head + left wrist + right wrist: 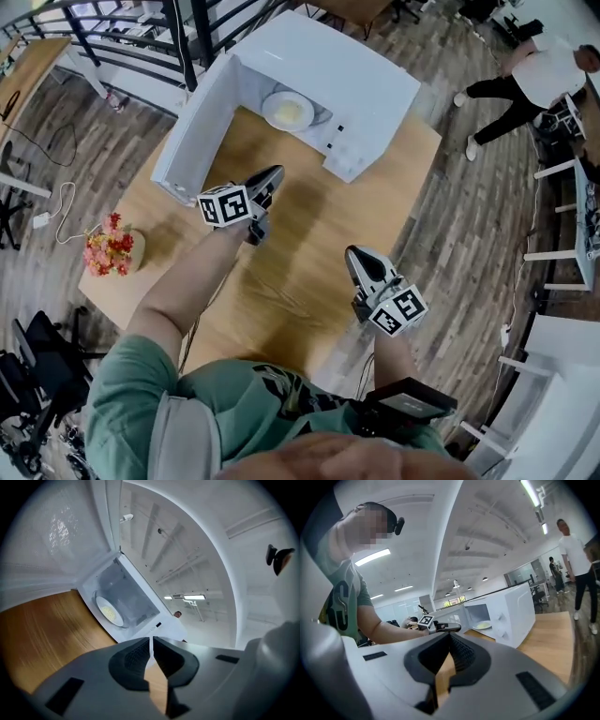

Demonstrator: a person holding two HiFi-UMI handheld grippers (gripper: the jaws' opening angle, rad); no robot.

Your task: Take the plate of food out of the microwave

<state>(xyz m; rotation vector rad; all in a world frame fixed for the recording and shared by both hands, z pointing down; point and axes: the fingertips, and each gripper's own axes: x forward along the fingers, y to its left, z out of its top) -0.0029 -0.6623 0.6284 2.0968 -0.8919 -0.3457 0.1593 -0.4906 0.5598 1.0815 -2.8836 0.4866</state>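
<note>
**Q:** Where is the plate?

**A:** The white plate (288,111) lies on the floor of the white microwave (347,70), with pale yellow food (292,113) on it. The microwave stands at the far end of a wooden table (309,225). Its door (199,127) is swung wide open, out to the left in the head view, so the cavity faces the person.

**Q:** How are the arms held?

**A:** The left forearm (178,281), bare below a green short sleeve, stretches forward across the table. It carries the left gripper (274,174) roughly level above the tabletop. The gripper points at the open cavity, just in front of the door and still short of the opening. It touches nothing, and in its own view the plate sits straight ahead. The right forearm (394,352) stays close to the body. The right gripper (353,251) hangs over the table's right edge, well behind the left one. It is angled slightly downward, with its tip turned toward the microwave. In the right gripper view, the left arm shows reaching out between the camera and the microwave.

**Q:** And the claws?

**A:** Each gripper's own view shows its two jaws pressed together at the tips. Neither has anything between them, only bare wood showing behind.

**Q:** What else is in view?

**A:** A small pot of pink and red flowers (111,246) stands at the table's left edge. A person in a white top (539,70) is on the wooden floor, well beyond the table to the right.
</note>
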